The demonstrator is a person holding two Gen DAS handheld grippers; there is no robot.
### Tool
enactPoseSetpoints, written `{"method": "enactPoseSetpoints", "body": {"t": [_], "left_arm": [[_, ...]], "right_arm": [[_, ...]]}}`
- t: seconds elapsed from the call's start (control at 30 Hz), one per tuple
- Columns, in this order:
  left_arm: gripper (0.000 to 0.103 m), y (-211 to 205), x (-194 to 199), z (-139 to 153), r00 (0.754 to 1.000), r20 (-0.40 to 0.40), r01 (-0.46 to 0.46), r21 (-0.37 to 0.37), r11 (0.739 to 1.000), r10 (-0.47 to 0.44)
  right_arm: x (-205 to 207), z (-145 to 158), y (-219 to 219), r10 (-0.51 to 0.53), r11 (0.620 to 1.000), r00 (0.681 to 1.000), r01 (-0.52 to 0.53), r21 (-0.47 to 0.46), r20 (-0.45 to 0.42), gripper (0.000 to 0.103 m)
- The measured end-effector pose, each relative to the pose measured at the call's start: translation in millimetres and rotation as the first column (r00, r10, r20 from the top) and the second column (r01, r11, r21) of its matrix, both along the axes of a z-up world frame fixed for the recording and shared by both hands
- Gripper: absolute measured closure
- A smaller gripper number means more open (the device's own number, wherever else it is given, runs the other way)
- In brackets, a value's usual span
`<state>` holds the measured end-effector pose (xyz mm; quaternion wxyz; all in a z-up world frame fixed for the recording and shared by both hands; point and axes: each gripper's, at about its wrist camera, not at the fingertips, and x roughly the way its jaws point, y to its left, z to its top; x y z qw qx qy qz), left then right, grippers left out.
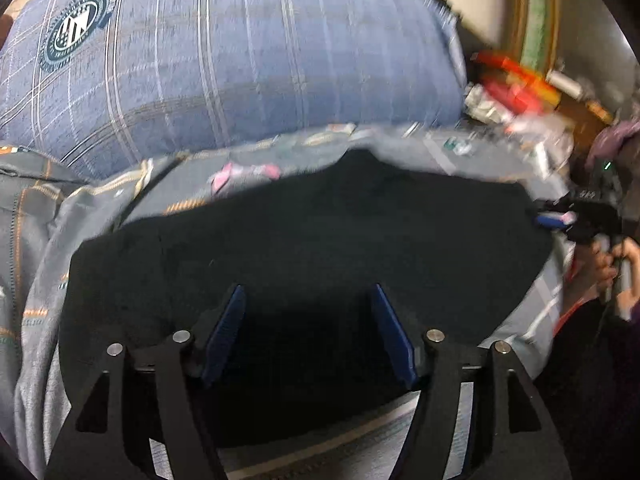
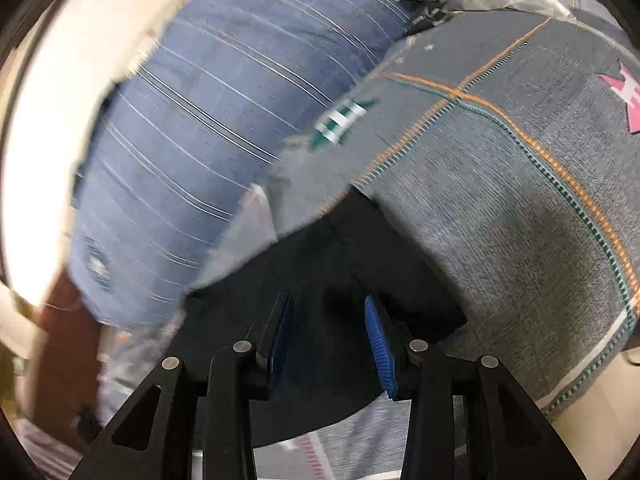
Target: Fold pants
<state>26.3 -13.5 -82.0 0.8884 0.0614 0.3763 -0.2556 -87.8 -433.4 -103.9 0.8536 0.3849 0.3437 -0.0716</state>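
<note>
Black pants [image 1: 312, 232] spread over a grey bedspread [image 2: 500, 184] crossed by orange and green stitch lines, with a pink star. Behind, a blue pillow [image 1: 240, 52] in pale plaid stripes carries a round navy-and-white crest. Blue pads [image 1: 224, 332] line the black tongs.

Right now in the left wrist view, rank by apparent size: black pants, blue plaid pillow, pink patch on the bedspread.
1. Blue plaid pillow and black pants: similar, and the pants lie nearer the camera, so unranked.
2. Pink patch, far smaller.
</note>
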Motion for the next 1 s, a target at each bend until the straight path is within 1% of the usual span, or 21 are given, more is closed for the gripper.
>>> {"method": "enactPoseSetpoints", "body": {"t": [0.03, 0.07, 0.13, 0.17, 0.23, 0.3, 0.33, 0.37, 0.4, 0.47, 0.5, 0.53, 0.57, 0.7, 0.77, 0.83, 0.9, 1.0], "left_arm": [[0.031, -1.8, 2.9, -5.7, 1.000, -0.018, -0.008, 0.033, 0.999, 0.008], [0.030, -3.1, 6.4, -11.8, 0.999, -0.038, -0.014, 0.063, 0.998, 0.017], [0.025, -4.5, 6.5, -14.7, 0.999, -0.031, -0.011, 0.066, 0.998, 0.013], [0.023, -6.0, 5.2, -14.7, 1.000, -0.027, -0.007, 0.072, 0.997, 0.009], [0.022, -9.0, 2.0, -16.3, 1.000, -0.010, -0.002, 0.098, 0.995, 0.003], [0.022, -7.3, 0.6, -15.4, 1.000, -0.010, -0.006, 0.090, 0.996, 0.007], [0.022, -5.5, 0.6, -15.0, 1.000, -0.014, -0.010, 0.079, 0.997, 0.011], [0.022, -3.2, 0.6, -14.8, 1.000, -0.015, -0.018, 0.069, 0.997, 0.019], [0.022, -2.0, -1.1, -13.4, 0.999, -0.010, -0.031, 0.063, 0.998, 0.032], [0.022, -2.3, -5.1, -10.9, 0.999, 0.004, -0.048, 0.047, 0.998, 0.048], [0.022, -2.4, -7.8, -10.0, 0.998, 0.013, -0.056, 0.034, 0.998, 0.056], [0.022, -2.7, -10.8, -9.3, 0.998, 0.018, -0.063, 0.023, 0.998, 0.062], [0.022, -3.1, -14.4, -8.6, 0.997, 0.022, -0.069, 0.011, 0.998, 0.069], [0.022, -9.4, -35.0, -1.0, 0.995, 0.049, -0.081, -0.044, 0.996, 0.084], [0.022, -15.1, -46.0, 6.3, 0.997, 0.042, -0.067, -0.095, 0.993, 0.071], [0.022, -24.3, -47.9, 12.8, 0.998, 0.028, -0.044, -0.129, 0.991, 0.048], [0.022, -44.9, -47.1, 23.8, 1.000, 0.025, 0.003, -0.129, 0.992, 0.000], [0.022, -77.7, -42.1, 45.6, 0.996, 0.065, 0.067, -0.103, 0.992, -0.061]], "right_arm": [[4.0, -2.7, 2.4, -0.006, 0.999, 0.999, 0.005, -0.039, -0.039, 0.065], [6.1, -4.4, 4.0, -0.005, 0.998, 0.999, 0.001, -0.063, -0.054, 0.065], [7.8, -3.3, 6.6, -0.008, 0.996, 0.998, 0.002, -0.093, -0.059, 0.065], [6.8, -4.0, 5.2, -0.009, 0.995, 0.998, 0.004, -0.095, -0.059, 0.065], [2.5, -4.4, 1.6, -0.022, 0.997, 0.999, 0.018, -0.071, -0.045, 0.065], [-2.3, 0.0, -0.4, -0.042, 0.996, 0.999, 0.040, -0.075, -0.026, 0.065], [-6.3, 4.7, 0.8, -0.063, 0.992, 0.998, 0.060, -0.111, -0.019, 0.065], [-9.2, 10.0, 2.2, -0.079, 0.986, 0.997, 0.077, -0.147, -0.014, 0.062], [-12.7, 13.7, 5.2, -0.090, 0.983, 0.996, 0.089, -0.162, 0.003, 0.062], [-27.5, 24.1, 13.7, -0.115, 0.976, 0.991, 0.125, -0.177, 0.069, 0.062], [-33.0, 26.9, 18.8, -0.124, 0.973, 0.988, 0.139, -0.184, 0.088, 0.058], [-40.1, 26.0, 25.7, -0.126, 0.973, 0.986, 0.144, -0.178, 0.105, 0.054], [-42.0, 24.4, 28.5, -0.124, 0.976, 0.986, 0.141, -0.166, 0.108, 0.053], [-55.6, 7.8, 35.4, -0.131, 0.988, 0.986, 0.139, -0.065, 0.107, 0.053], [-66.9, -2.1, 33.4, -0.164, 0.986, 0.980, 0.166, -0.010, 0.117, 0.053], [-73.3, -8.4, 28.6, -0.194, 0.981, 0.974, 0.192, 0.026, 0.114, 0.053], [-71.5, -12.2, 23.5, -0.212, 0.977, 0.971, 0.207, 0.051, 0.114, 0.053], [-64.5, -16.2, 22.9, -0.221, 0.975, 0.970, 0.217, 0.048, 0.099, 0.052]]}}
